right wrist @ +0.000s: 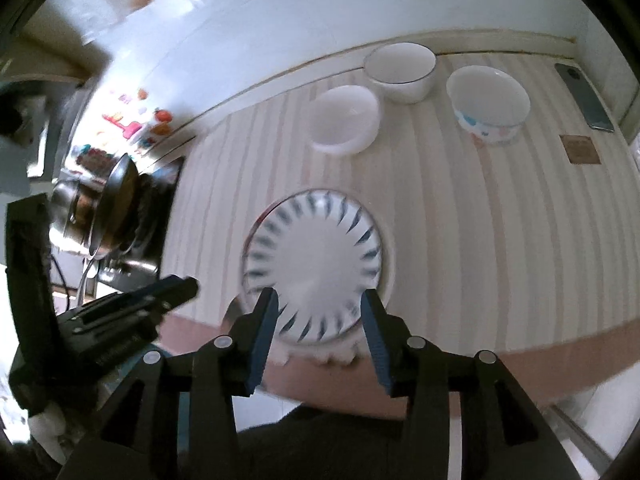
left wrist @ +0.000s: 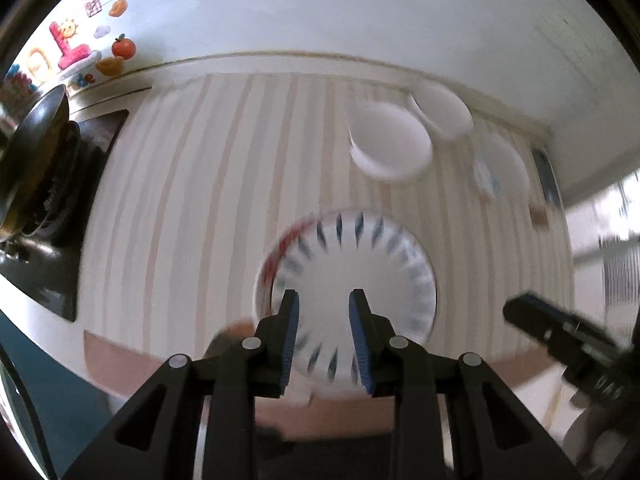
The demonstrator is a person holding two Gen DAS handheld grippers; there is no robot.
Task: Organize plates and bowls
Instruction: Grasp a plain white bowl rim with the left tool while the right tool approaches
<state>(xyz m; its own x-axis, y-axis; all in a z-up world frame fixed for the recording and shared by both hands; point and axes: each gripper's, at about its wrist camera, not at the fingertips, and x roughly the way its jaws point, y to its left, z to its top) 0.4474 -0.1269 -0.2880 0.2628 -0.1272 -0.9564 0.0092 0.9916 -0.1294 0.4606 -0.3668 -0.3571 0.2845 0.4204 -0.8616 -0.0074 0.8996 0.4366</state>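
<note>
With the white plate with blue dashes (right wrist: 316,264) stacked near the striped desk (right wrist: 480,240) front edge, and your left gripper (left wrist: 324,312) and right gripper (right wrist: 318,312) empty, jaws apart, reach next for the plain white bowl (right wrist: 344,120) behind it.

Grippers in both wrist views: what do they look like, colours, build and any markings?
Both match. The left gripper and right gripper have black angular plastic linkage arms with triangular cut-outs and round silver pivot pins. Each finger ends in a ribbed blue pad. Seen from the side, the left gripper's body is a black block. No cables, sleeves or readable markings show.
</note>
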